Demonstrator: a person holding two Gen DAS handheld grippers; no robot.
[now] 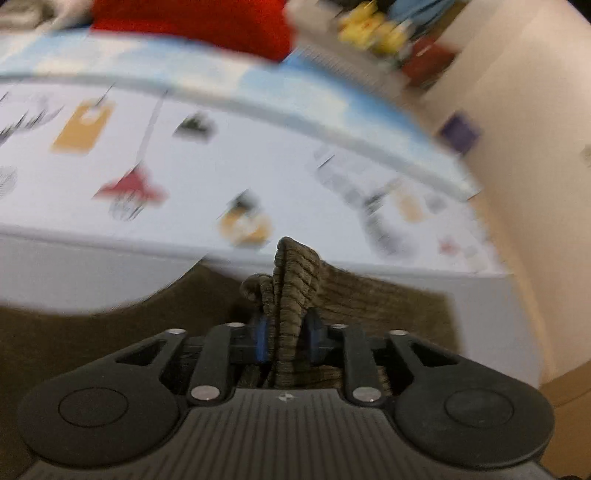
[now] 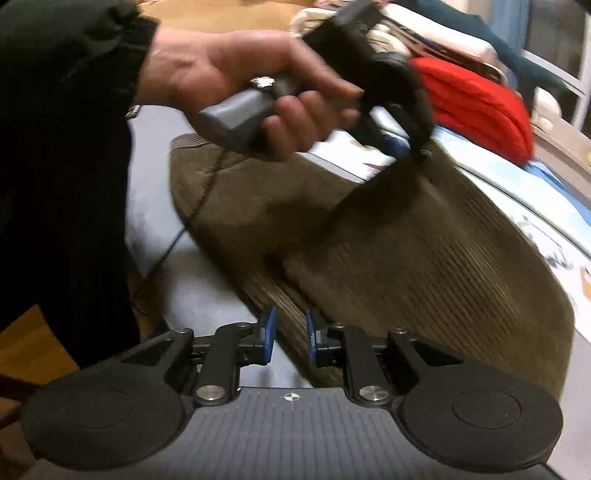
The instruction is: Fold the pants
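Observation:
The brown corduroy pants [image 2: 406,258] lie partly lifted over a white patterned table cover [image 1: 295,177]. My left gripper [image 1: 286,338] is shut on a bunched fold of the pants [image 1: 291,280], which sticks up between its blue pads. In the right wrist view the left gripper [image 2: 415,153] holds the pants' far edge raised, with a hand around its handle. My right gripper [image 2: 290,332] is shut on the pants' near edge, the ribbed cloth running between its blue pads.
A red knitted item [image 2: 476,107] lies at the far side of the table, also in the left wrist view [image 1: 192,22]. Yellow and mixed items [image 1: 373,29] sit behind. A thin cord [image 2: 192,218] crosses the pants. Wooden floor [image 2: 33,343] shows at left.

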